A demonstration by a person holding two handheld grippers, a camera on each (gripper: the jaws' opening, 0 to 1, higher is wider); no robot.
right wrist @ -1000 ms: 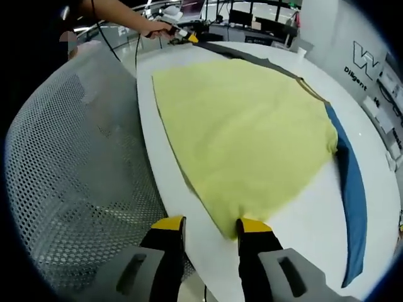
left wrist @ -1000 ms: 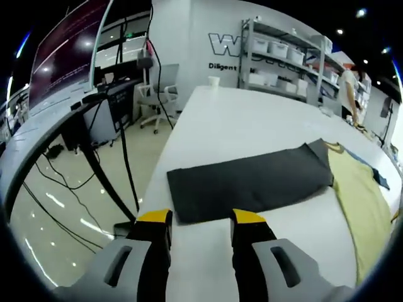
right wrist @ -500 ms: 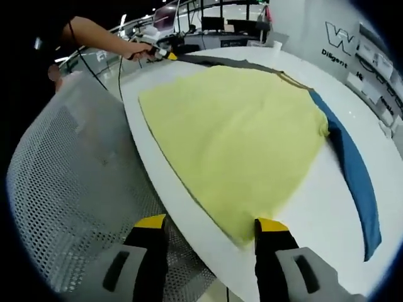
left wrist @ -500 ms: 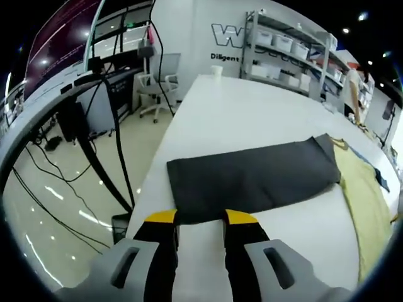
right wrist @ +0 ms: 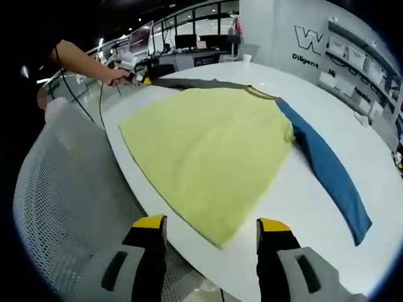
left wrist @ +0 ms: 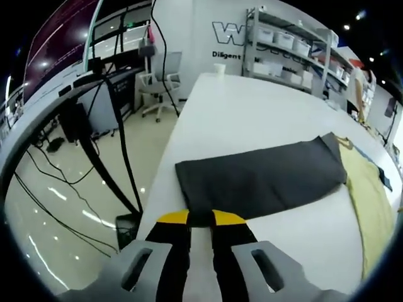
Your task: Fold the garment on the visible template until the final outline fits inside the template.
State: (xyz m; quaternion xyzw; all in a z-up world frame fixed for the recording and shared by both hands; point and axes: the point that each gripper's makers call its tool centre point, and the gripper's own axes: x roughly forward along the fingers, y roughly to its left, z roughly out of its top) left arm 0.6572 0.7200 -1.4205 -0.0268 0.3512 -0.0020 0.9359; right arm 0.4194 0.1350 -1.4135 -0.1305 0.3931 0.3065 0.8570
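Left gripper view position: low over the near edge of the white table (left wrist: 252,113), close behind the cuff end of the grey sleeve (left wrist: 261,179).
Left gripper view facing: along the table toward the shelving (left wrist: 286,56) and the lettered wall.
Right gripper view position: off the table edge, above the hem corner of the yellow garment (right wrist: 208,148), beside a mesh chair back (right wrist: 56,214).
Right gripper view facing: across the garment toward the blue sleeve (right wrist: 330,173) and the left gripper (right wrist: 140,78).
Shared by the 2 views: the table, grey sleeve, yellow garment, blue sleeve and lettered wall.
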